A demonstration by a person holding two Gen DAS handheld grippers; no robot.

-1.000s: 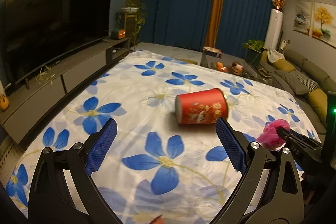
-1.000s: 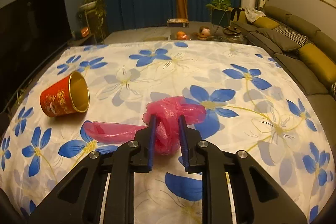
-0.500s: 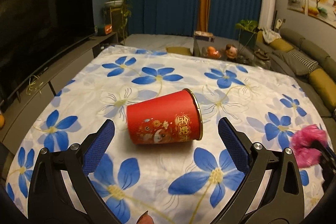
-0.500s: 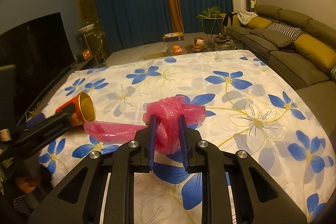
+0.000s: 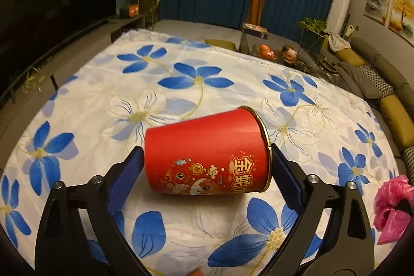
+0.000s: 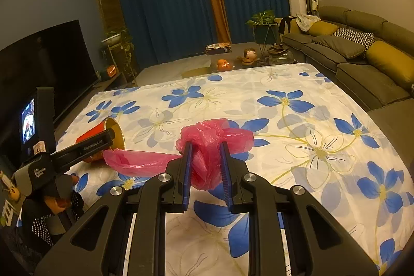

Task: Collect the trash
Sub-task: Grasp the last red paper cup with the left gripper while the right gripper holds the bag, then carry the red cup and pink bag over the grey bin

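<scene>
My left gripper [image 5: 207, 167] has just been closing, its jaws astride the red paper cup [image 5: 207, 154] lying on its side, gold rim toward three o'clock; the pads seem just short of pressing. My right gripper [image 6: 205, 167] pinches the pink plastic bag [image 6: 207, 144], trailing toward nine o'clock over the flowered sheet [image 6: 297, 126].

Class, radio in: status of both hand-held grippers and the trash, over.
Left hand-held gripper jaws closing around red cup, lying sideways. Right hand-held gripper shut on pink bag. Nothing blocking.
</scene>
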